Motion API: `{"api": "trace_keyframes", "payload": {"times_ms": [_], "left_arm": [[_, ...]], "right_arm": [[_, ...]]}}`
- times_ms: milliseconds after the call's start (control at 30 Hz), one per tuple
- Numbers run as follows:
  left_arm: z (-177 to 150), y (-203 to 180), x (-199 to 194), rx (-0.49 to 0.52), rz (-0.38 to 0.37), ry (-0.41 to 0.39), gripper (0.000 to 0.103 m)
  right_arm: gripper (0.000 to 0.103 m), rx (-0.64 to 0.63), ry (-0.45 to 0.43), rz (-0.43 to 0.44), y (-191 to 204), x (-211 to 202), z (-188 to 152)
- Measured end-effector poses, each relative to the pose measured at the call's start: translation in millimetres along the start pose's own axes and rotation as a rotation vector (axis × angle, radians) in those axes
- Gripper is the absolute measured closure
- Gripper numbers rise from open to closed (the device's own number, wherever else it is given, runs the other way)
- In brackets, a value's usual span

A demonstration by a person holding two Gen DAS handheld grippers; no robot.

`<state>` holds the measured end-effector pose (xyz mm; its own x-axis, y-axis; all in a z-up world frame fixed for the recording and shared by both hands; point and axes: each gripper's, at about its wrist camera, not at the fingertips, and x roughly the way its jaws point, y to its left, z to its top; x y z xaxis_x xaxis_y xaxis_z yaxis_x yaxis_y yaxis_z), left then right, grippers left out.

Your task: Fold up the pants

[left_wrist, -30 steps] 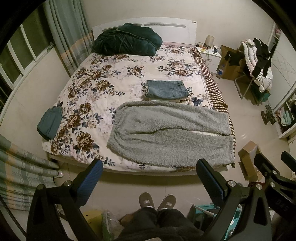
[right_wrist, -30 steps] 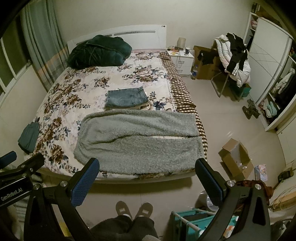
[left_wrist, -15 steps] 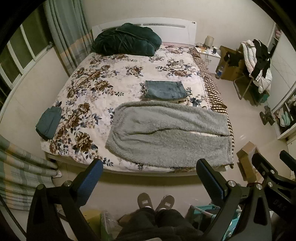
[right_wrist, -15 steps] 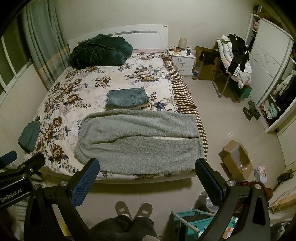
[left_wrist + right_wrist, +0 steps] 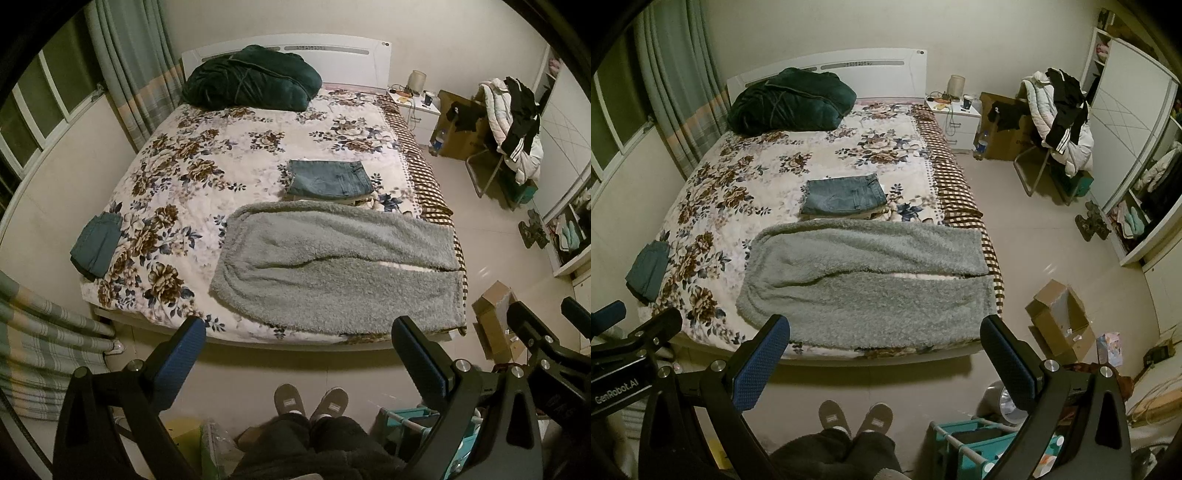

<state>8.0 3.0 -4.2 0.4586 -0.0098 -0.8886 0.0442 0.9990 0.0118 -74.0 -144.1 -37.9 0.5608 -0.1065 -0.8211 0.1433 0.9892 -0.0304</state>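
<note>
Left wrist: grey fleece pants [image 5: 332,269] spread flat along bed [image 5: 221,155] foot, ready for folding; left tool [image 5: 295,350] and right tool [image 5: 882,347] spread wide, empty, well above.

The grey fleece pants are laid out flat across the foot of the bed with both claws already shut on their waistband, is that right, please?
Not quite. The grey fleece pants do lie flat across the foot of the bed, but neither claw holds them. In both wrist views the left claw and right claw are open and empty, held above the floor short of the bed.
</note>
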Motion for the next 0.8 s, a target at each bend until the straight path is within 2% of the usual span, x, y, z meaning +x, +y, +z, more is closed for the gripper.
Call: {"api": "trace_keyframes", "payload": {"times_ms": [500,800], "left_arm": [[3,-5,3,-0.003,0.003,0.008,0.000],[9,-12,11,-0.015,0.012,0.014,0.000]], "right_arm": [[0.000,-0.004,0.011,0.003,-2,3,2],[0.000,-0.014,0.025,0.018,-24,26,13]]}}
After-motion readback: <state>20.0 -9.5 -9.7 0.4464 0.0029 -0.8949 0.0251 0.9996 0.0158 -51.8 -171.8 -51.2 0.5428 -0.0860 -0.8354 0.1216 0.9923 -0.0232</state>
